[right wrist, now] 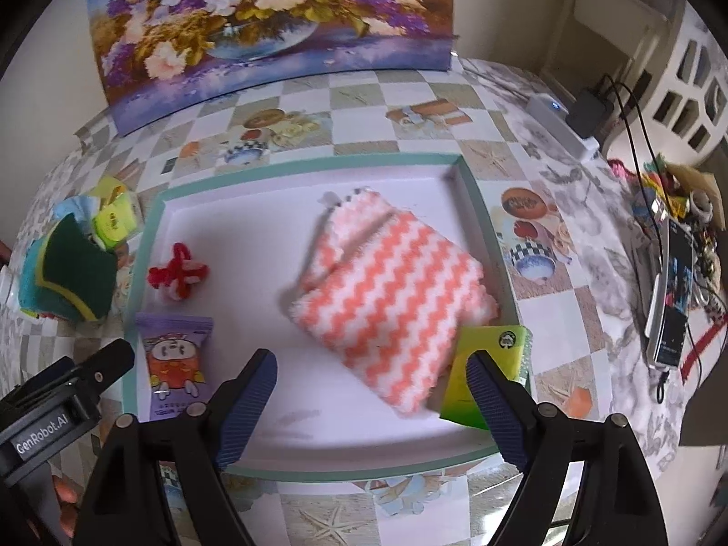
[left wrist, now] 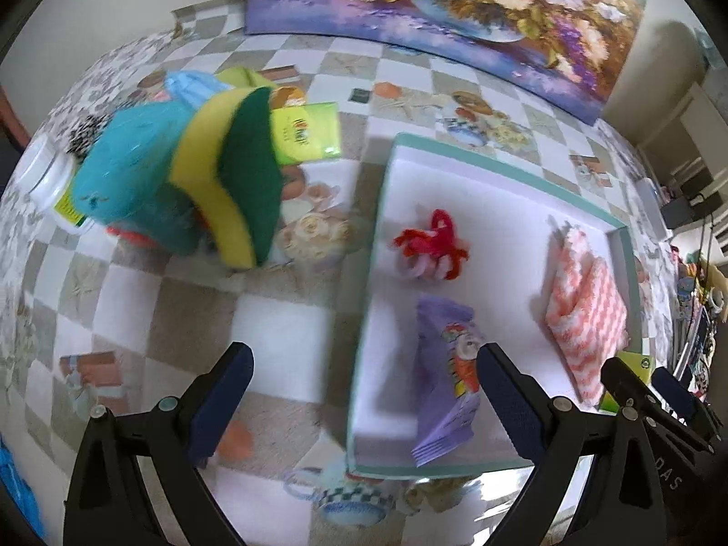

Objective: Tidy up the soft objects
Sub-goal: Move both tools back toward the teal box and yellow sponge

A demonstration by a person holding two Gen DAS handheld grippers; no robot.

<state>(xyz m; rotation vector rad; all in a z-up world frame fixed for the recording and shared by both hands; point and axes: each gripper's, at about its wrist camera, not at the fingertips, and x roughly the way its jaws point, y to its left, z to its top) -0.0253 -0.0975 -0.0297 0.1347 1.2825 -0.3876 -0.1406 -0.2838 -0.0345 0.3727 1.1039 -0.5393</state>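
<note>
A shallow white tray with a teal rim (right wrist: pixel 157 209) (left wrist: pixel 377 236) lies on the table. In it lie a folded pink-and-white zigzag cloth (right wrist: pixel 391 291) (left wrist: pixel 587 314), a red-and-white yarn toy (right wrist: pixel 179 275) (left wrist: pixel 430 245), a purple snack packet (right wrist: pixel 175 364) (left wrist: pixel 448 377) and a green packet (right wrist: pixel 487 364) (left wrist: pixel 630 375). Left of the tray sits a pile: a yellow-and-green sponge (left wrist: pixel 236 173) (right wrist: pixel 77 264) on a teal plush (left wrist: pixel 132 182). My left gripper (left wrist: pixel 364 391) hangs open over the tray's left edge. My right gripper (right wrist: pixel 371 391) is open above the tray's front, nothing between its fingers.
A flower painting (right wrist: pixel 273 22) leans against the wall behind the table. A white tub (left wrist: pixel 41 177) and green tissue packs (left wrist: pixel 309 132) sit by the pile. At the right lie a power strip (right wrist: pixel 559 127), cables, a phone (right wrist: pixel 673 300) and clutter.
</note>
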